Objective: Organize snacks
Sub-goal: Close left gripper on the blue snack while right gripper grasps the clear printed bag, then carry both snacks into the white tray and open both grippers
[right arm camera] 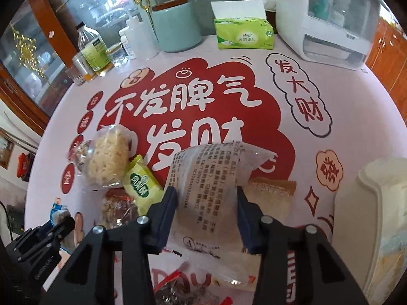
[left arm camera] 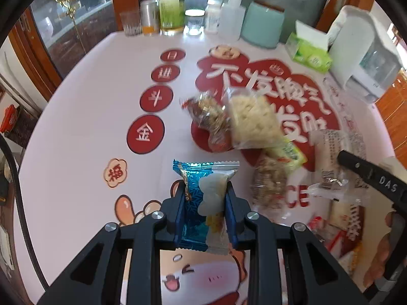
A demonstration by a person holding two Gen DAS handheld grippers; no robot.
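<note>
My left gripper (left arm camera: 204,198) is shut on a blue snack packet (left arm camera: 201,193) with a clear window, held above the table. My right gripper (right arm camera: 206,198) is shut on a clear packet with printed text (right arm camera: 208,178); it also shows at the right of the left wrist view (left arm camera: 330,152). On the table lie a pale rice-crisp packet (right arm camera: 108,157), a green packet (right arm camera: 141,181), and nut-bar packets (right arm camera: 117,208). In the left wrist view these are the rice-crisp packet (left arm camera: 251,119), a nut-bar packet (left arm camera: 208,117) and another nut bar (left arm camera: 269,183).
The round table (right arm camera: 356,127) has a printed red and white cover. At the back stand bottles (right arm camera: 95,48), a teal canister (right arm camera: 178,25), a green tissue box (right arm camera: 243,34) and a white appliance (right arm camera: 328,17). A cream container (right arm camera: 368,218) stands at the right. More snack packets (left arm camera: 340,218) lie near the front.
</note>
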